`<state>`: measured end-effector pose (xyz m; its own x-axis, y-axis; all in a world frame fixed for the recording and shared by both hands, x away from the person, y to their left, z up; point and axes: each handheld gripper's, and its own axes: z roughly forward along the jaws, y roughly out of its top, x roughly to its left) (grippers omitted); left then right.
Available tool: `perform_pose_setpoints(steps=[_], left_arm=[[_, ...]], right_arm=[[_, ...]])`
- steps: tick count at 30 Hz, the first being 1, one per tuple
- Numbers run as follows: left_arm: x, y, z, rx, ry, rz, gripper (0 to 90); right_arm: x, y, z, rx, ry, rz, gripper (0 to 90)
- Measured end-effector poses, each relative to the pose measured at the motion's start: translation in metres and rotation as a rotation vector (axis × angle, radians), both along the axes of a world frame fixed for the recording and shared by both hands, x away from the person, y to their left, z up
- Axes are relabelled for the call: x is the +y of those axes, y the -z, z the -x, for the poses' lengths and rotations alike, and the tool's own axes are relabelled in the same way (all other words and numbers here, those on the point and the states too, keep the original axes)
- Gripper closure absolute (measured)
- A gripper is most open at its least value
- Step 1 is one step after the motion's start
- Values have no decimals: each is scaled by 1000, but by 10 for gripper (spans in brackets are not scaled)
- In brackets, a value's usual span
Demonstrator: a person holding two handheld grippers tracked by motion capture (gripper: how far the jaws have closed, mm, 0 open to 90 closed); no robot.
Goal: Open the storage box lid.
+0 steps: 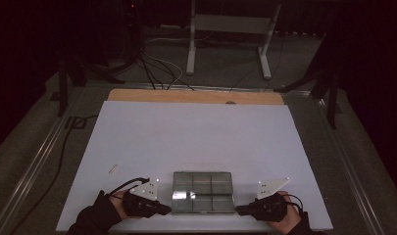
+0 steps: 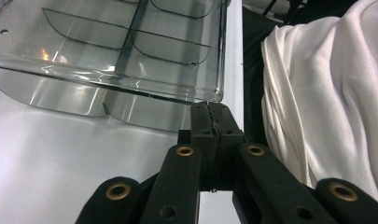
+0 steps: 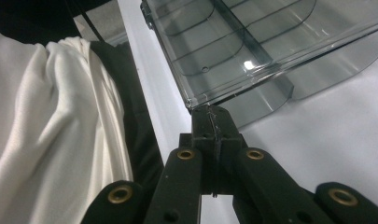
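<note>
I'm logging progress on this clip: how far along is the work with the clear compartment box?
Done so far: both tools are in place, the left hand-held gripper at the left near corner of the clear box, the right hand-held gripper at the right one. In hand: both jaws are shut with nothing between them, tips at the box's edge. Left: the lid looks closed and the compartments look empty, so the handling itself seems not yet begun.
</note>
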<state>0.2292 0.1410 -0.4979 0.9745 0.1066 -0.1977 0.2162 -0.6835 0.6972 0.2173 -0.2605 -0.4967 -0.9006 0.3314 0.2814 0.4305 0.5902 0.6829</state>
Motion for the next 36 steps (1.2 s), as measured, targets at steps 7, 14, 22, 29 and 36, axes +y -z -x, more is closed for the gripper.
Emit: perform_pose_setpoints(steps=[7, 14, 22, 29, 36], left_arm=[[0, 0, -1, 1, -7, 4, 900], [-1, -3, -1, -4, -11, 19, 900], [0, -5, -1, -17, -8, 42, 900], [1, -9, -1, -30, -30, 74, 900], [3, -13, -1, -55, -54, 105, 900]], right_arm=[[-1, -1, 0, -3, 6, -8, 900], [-4, -3, -2, 11, 16, -48, 900], [-6, -5, -3, 31, 28, -82, 900], [-8, -9, -2, 20, 39, -110, 900], [-5, -13, -1, 17, 40, -133, 900]])
